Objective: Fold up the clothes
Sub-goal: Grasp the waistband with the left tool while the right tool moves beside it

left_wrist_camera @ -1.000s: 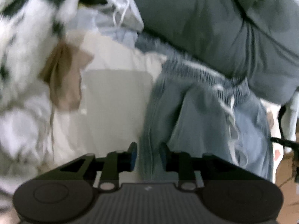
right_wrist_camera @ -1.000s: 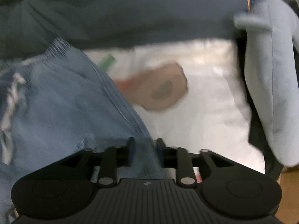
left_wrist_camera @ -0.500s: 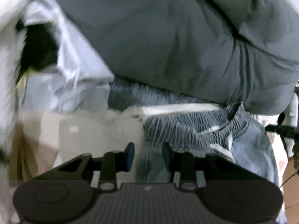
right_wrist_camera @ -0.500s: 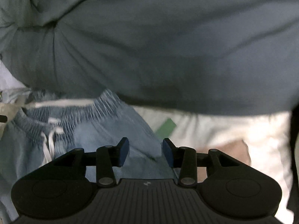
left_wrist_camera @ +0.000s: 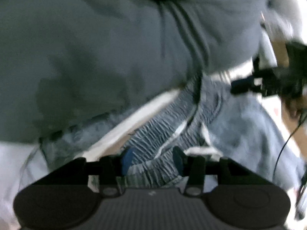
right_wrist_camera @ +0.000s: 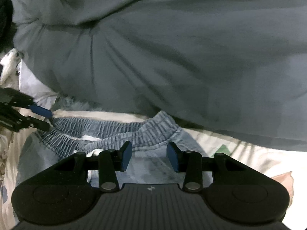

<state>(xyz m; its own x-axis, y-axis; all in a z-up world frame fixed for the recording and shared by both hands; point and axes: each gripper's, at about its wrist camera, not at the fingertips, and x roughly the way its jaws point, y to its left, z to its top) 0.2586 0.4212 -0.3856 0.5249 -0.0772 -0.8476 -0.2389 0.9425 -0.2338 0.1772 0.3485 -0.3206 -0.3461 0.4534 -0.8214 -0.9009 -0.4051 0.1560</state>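
Light blue shorts [right_wrist_camera: 145, 164] with a gathered elastic waistband [right_wrist_camera: 107, 130] and a white drawstring [left_wrist_camera: 180, 128] lie on a pale printed sheet [right_wrist_camera: 249, 157]. My left gripper [left_wrist_camera: 152, 161] is at the left end of the waistband; its jaws are opening, with bunched waistband fabric between the blue pads [left_wrist_camera: 126, 159]. It also shows at the left edge of the right wrist view, as the left gripper [right_wrist_camera: 45, 118]. My right gripper [right_wrist_camera: 149, 158] hovers open just below the waistband's right part, flat shorts fabric under the gap. The blurred left wrist view shows the right gripper [left_wrist_camera: 238, 86] at its right.
A big grey-green duvet [right_wrist_camera: 172, 48] bulges right behind the waistband and fills the upper part of both views. White furry fabric [right_wrist_camera: 9, 61] lies at the far left. A black cable [left_wrist_camera: 285, 143] trails at the right of the left wrist view.
Both views have swung up from the shorts' legs to the waistband, and the duvet now fills the top. Both grippers' jaws stand wider than a second ago; the left widened most.
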